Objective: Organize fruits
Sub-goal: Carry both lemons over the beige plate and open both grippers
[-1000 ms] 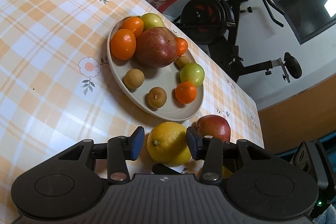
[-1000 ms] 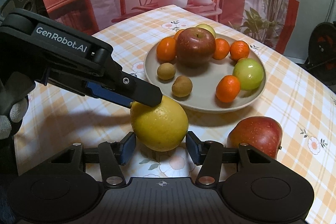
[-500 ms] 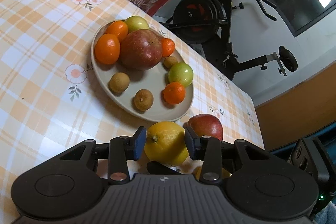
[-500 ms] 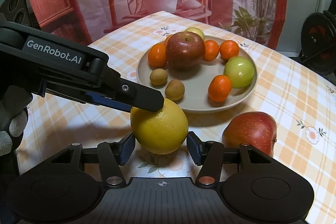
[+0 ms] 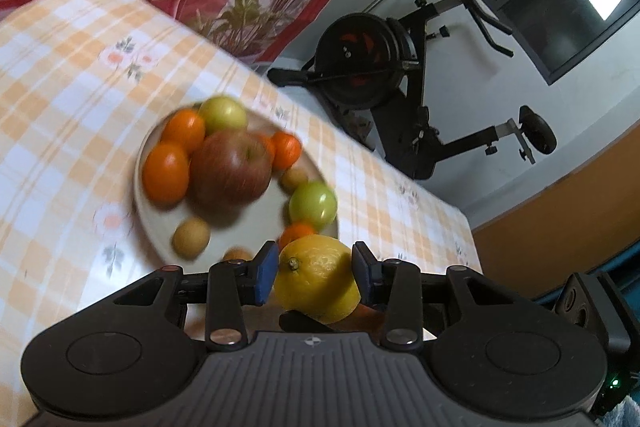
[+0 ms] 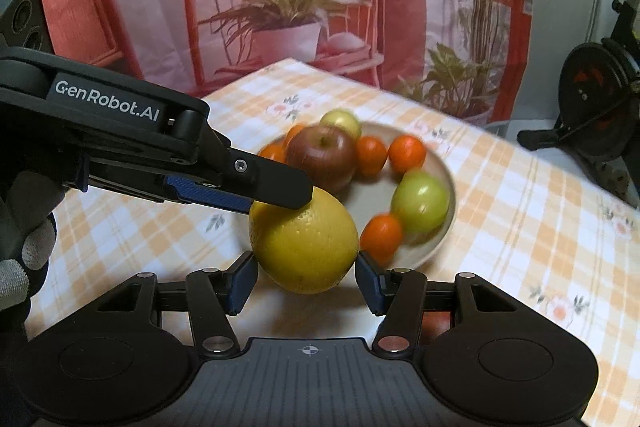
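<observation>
My left gripper (image 5: 315, 277) is shut on a yellow lemon (image 5: 318, 277) and holds it in the air near the front rim of the beige plate (image 5: 154, 227). The plate holds a big red apple (image 5: 230, 169), oranges, green fruits and small brown fruits. In the right wrist view the lemon (image 6: 304, 243) sits between my right gripper's (image 6: 305, 285) open fingers, which stand a little apart from it on both sides, while the left gripper's finger (image 6: 256, 183) presses on its top. The plate (image 6: 442, 167) lies behind.
The table has an orange checked cloth (image 5: 60, 87). A black exercise bike (image 5: 384, 75) stands past its far edge. A red apple (image 6: 434, 323) is barely visible below my right gripper. A printed curtain with a chair and plant (image 6: 280, 7) hangs behind.
My left gripper closed on the lemon and lifted it off the table. Both grippers rose; the plate now looks farther below and blurred.
</observation>
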{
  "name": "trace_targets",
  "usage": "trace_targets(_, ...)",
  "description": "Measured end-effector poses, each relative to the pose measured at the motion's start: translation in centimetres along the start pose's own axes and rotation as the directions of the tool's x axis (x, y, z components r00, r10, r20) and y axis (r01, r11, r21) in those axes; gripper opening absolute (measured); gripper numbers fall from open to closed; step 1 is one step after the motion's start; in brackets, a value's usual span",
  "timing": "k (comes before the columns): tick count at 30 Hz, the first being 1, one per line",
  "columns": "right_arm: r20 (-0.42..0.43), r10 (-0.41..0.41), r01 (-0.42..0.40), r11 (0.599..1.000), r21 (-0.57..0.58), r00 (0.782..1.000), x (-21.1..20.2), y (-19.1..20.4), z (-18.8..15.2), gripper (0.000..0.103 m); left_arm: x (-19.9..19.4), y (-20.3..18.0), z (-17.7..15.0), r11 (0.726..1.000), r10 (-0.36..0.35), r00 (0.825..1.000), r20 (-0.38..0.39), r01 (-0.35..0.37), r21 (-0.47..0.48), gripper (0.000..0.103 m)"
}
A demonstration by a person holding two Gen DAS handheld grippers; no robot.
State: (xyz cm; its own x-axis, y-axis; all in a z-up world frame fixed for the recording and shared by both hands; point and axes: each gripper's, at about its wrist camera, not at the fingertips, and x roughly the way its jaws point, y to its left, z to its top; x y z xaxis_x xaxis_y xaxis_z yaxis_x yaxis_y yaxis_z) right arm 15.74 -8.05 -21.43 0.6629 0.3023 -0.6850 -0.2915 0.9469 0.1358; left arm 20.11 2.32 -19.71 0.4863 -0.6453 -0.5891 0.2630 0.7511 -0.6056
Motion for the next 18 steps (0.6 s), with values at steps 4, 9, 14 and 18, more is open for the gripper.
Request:
trace_targets(4, 0.020, -0.021, 0.021, 1.000, -0.008, 1.000, 0.5, -0.9, 2.0, 0.050, 0.8, -0.6, 1.8, 1.000, 0.005, 1.000, 0.013, -0.006, 0.018, 0.043)
trace_targets(9, 0.016, -0.037, 0.037, 0.999, -0.010, 0.999, 2.0, -2.1, 3.9, 0.050, 2.5, -1.2, 3.9, 0.998, 0.035, 0.999, 0.006, -0.035, 0.056, 0.043)
trace_targets(14, -0.008, -0.042, 0.042, 0.999, 0.012, 0.999, 4.0, -3.3, 5.0, 0.050, 4.1, -1.4, 5.2, 0.991, 0.072, 0.997, -0.010, -0.071, 0.110, 0.043)
trace_targets(18, -0.028, -0.052, 0.052, 0.999, 0.008, 0.998, 5.3, -3.8, 5.3, 0.050, 5.0, -0.8, 5.9, 0.990, 0.087, 0.996, -0.022, -0.084, 0.114, 0.043)
